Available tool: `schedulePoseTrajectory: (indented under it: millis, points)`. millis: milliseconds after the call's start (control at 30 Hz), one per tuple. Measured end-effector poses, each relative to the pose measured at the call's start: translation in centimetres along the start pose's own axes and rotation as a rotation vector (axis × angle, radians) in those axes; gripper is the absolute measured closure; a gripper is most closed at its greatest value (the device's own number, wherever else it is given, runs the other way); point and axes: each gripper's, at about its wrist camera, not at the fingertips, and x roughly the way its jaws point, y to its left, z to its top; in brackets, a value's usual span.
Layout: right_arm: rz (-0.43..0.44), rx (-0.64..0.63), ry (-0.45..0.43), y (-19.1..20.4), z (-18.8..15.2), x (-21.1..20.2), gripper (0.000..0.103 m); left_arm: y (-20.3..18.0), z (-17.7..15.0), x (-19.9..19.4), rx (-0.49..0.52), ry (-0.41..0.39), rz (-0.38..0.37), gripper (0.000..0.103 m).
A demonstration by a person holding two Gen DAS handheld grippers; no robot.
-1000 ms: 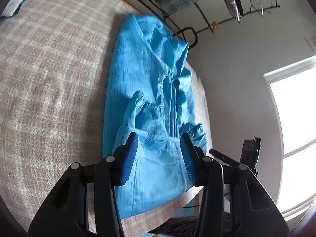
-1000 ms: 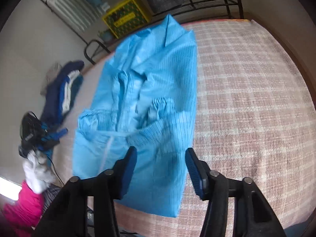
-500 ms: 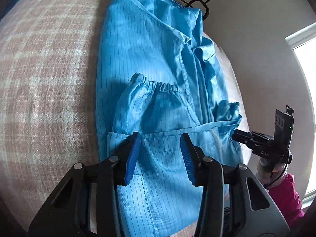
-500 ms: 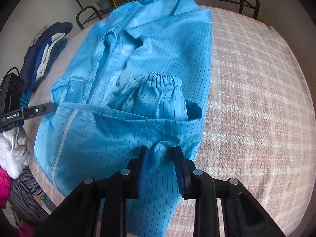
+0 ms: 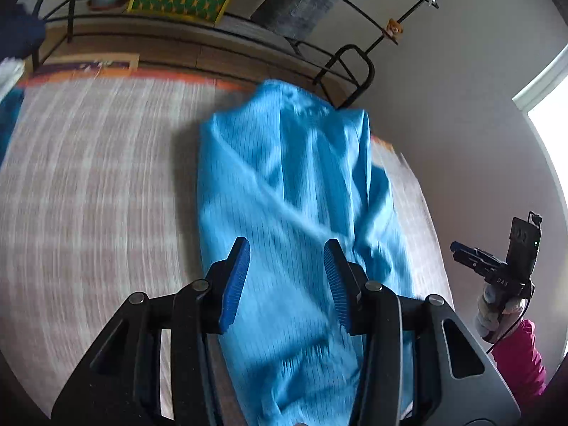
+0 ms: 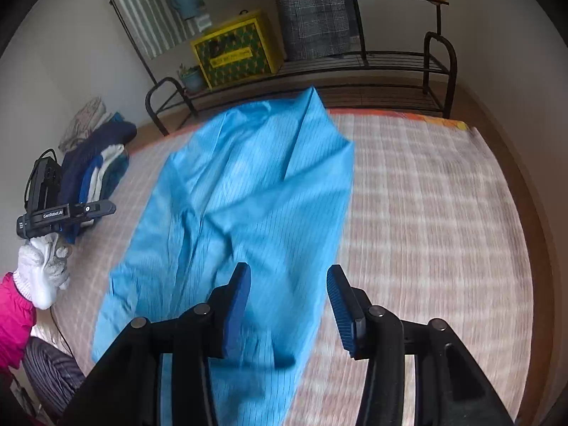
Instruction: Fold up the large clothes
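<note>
The blue striped coat (image 6: 248, 206) lies flat on the checked bed cover (image 6: 426, 213), folded into a long narrow shape so it can be folded again. Its collar end points to the black metal rack (image 6: 436, 60) past the bed. The right gripper (image 6: 287, 305) hangs above the coat's near end; its jaws are opening and nothing is between them. The left gripper (image 5: 287, 280) hangs over the same near end, jaws half apart and holding nothing. Both look ready to pick a new spot to grab.
</note>
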Motion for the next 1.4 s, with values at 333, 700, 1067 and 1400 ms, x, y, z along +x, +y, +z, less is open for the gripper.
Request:
schedulePoseTrajectory:
  millis: [333,700,1067,1400]
  points:
    - [0.082,0.059,-0.028,-2.8,11.0,7.7,0.037,3.1,11.7,8.1,-0.091,0.057,-0.078,0.054]
    - [0.171,0.163,0.035,-4.6,20.8,18.2,0.038,3.8,17.4,17.1,-0.112,0.178,-0.090,0.052]
    - [0.054,0.016,0.132,-0.6,22.4,24.3,0.097,0.0,15.3,14.0,0.103,-0.062,0.056,0.102]
    - [-0.125,-0.075,0.034,1.6,23.1,25.2,0.071,1.3,14.7,15.9,0.128,-0.084,0.239,0.102]
